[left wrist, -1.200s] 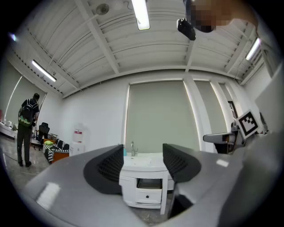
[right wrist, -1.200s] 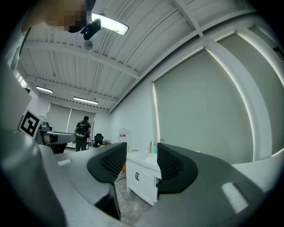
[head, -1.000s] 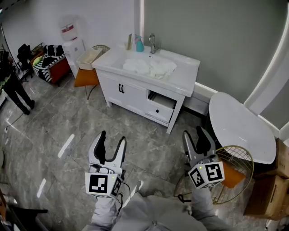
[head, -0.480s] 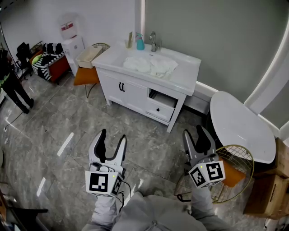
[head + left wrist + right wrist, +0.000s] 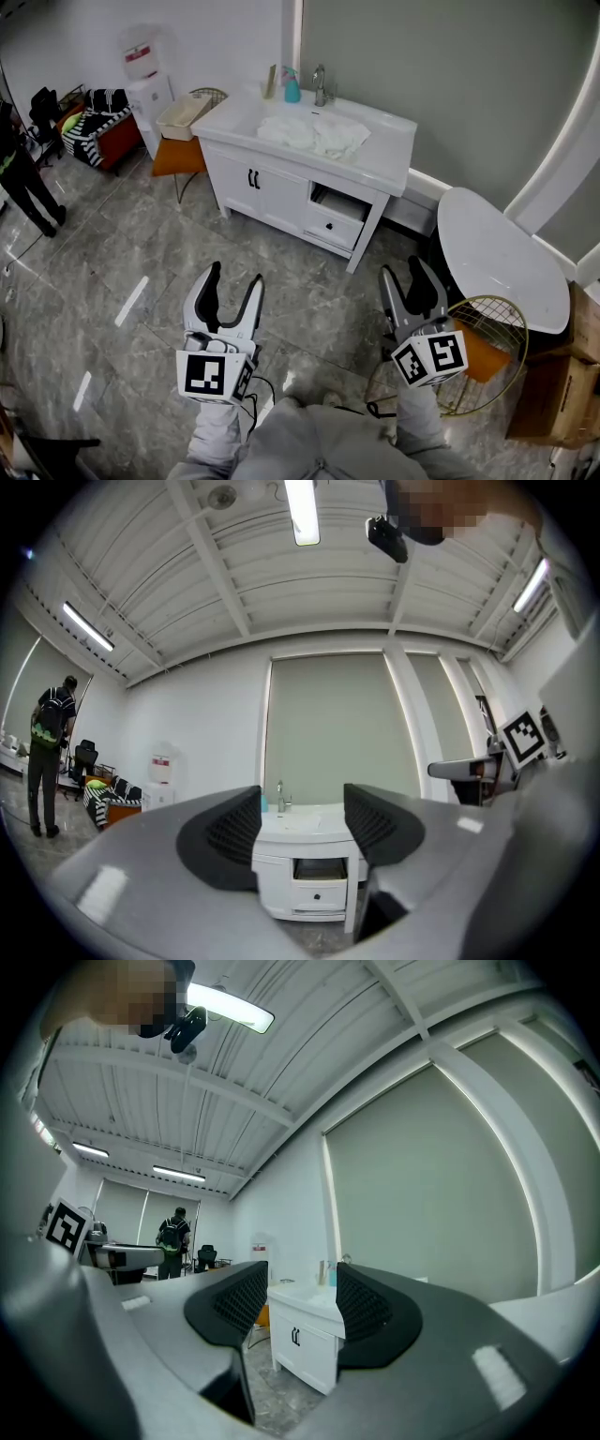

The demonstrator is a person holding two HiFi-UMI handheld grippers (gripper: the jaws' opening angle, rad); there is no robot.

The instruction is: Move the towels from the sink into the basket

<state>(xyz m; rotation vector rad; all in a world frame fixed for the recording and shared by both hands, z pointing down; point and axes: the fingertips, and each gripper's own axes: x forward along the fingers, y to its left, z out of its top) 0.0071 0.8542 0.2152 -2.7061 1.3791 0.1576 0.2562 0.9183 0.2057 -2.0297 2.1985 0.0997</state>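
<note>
Only the head view showed the towels (image 5: 314,134) heaped in the sink (image 5: 272,117). The left gripper view caught just the cabinet (image 5: 305,874) front. The left gripper (image 5: 234,274) and right gripper (image 5: 403,270) held their jaws apart, empty.

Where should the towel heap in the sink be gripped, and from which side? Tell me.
Pinch a raised fold on top of the towel heap, probably best coming down from above at the front of the sink: the cloth lies crumpled in it, and the faucet blocks the wall side.
</note>
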